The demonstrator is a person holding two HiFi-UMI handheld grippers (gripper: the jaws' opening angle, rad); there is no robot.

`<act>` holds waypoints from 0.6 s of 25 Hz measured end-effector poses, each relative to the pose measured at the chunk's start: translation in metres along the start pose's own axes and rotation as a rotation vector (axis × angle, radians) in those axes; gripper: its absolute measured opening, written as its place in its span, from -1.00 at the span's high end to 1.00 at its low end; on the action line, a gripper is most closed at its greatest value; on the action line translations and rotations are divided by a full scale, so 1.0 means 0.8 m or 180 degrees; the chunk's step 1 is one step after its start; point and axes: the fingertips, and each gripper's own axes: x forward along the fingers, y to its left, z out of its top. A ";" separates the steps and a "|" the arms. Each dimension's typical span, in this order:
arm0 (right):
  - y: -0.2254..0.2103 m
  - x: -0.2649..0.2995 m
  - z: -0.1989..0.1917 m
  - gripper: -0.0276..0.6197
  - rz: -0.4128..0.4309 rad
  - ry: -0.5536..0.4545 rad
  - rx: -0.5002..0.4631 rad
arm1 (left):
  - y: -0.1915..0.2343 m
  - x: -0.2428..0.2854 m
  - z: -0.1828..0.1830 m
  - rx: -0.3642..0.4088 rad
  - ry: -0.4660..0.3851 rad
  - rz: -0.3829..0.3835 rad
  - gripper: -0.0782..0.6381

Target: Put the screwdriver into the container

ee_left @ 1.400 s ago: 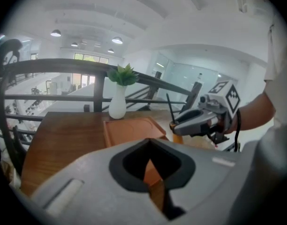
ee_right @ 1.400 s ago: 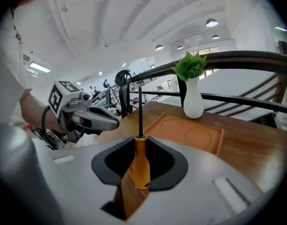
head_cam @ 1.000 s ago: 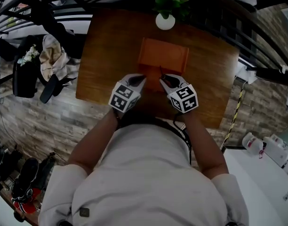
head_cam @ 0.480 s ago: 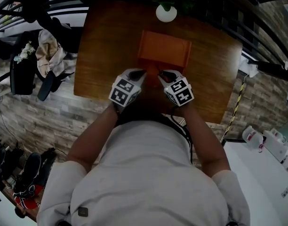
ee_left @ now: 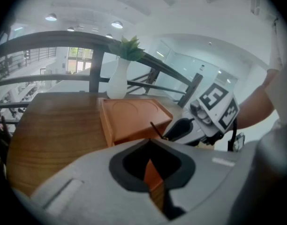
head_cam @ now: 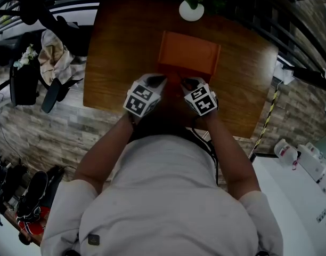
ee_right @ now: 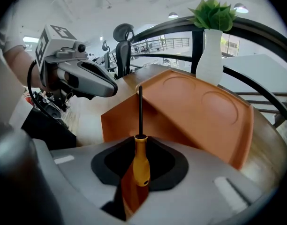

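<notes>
At the far left, off the table, we see a chair (head_cam: 52, 84) heaped with clothes on the plank floor. Next comes the wooden table (head_cam: 120, 47), with both grippers held over its near side. The left gripper (head_cam: 155, 81) points away from us toward the orange container (head_cam: 189, 52). In the left gripper view its jaws carry nothing, and as far as that wide-angle picture lets us judge they meet at the tips, leaving only a narrow slit lower down through which the container's orange shows. The container stands near the middle of the table, just beyond both grippers, and two shallow round marks show on its orange surface. Past it, at the table's far edge, stands a white vase (head_cam: 191, 10) with a green plant. To the right, the right gripper (head_cam: 187, 82) sits close beside the left one and also points at the container. Its jaws are clamped on the yellow handle of the screwdriver (ee_right: 141, 165). The thin black shaft sticks straight out ahead of the jaws, and its tip shows against the container's near corner. The screwdriver is thus in the right gripper, outside the container.
</notes>
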 end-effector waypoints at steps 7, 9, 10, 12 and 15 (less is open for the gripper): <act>-0.006 0.019 -0.012 0.65 0.0019 0.0181 0.0018 | 0.005 0.010 -0.004 -0.0057 0.0018 -0.0042 0.77; -0.006 0.021 -0.014 0.65 0.0026 0.0236 0.0010 | 0.006 0.010 -0.003 -0.0053 0.0029 -0.0048 0.77; -0.005 0.022 -0.014 0.65 0.0030 0.0267 0.0011 | 0.007 0.010 -0.004 -0.0052 0.0045 -0.0048 0.77; -0.006 0.025 -0.016 0.65 0.0027 0.0308 -0.0006 | 0.009 0.011 -0.003 -0.0054 0.0046 -0.0043 0.77; -0.008 0.033 -0.018 0.65 0.0020 0.0354 -0.0030 | 0.011 0.012 -0.001 -0.0064 0.0038 -0.0047 0.77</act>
